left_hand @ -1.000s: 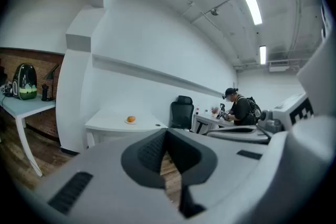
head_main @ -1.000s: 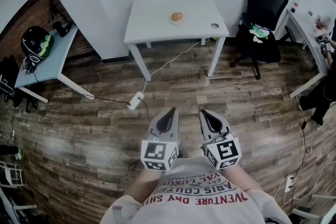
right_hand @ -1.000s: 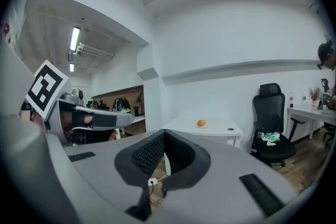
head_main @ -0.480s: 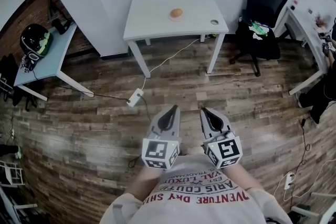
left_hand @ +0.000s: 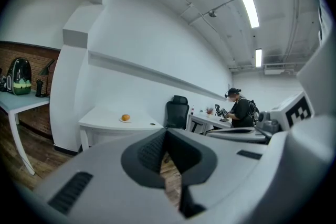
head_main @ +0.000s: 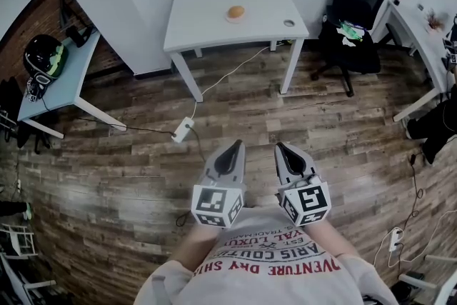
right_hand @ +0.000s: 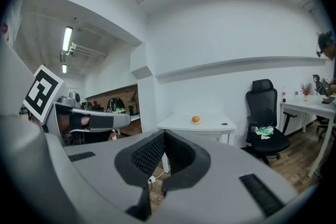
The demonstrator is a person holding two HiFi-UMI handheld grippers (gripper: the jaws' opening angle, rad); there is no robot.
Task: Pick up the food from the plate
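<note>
From the head view, the left gripper (head_main: 233, 148) and right gripper (head_main: 283, 149) are held side by side close to the person's chest, over wooden floor. The food (head_main: 235, 11), a small round orange item, sits on a pale plate (head_main: 235, 18) on the white table (head_main: 200, 28), well apart from both tools. A power strip (head_main: 182, 131) and its cable lie on the floor between the person and the table. They are a likely trip or snag point on the walk over.

In the left gripper view, the left gripper (left_hand: 166, 132) has its jaws pressed together with nothing between them. The food (left_hand: 125, 117) shows far off, to the left of the jaw line.

In the right gripper view, the right gripper (right_hand: 164, 134) is likewise closed on nothing. The food (right_hand: 196, 119) lies far ahead, slightly right of its tip, with a black chair (right_hand: 265, 107) beyond.

If either tool arrives with its jaws pressed together like this, it would probably nudge the food rather than grip it. A round item could then roll off the plate or off the table.
</note>
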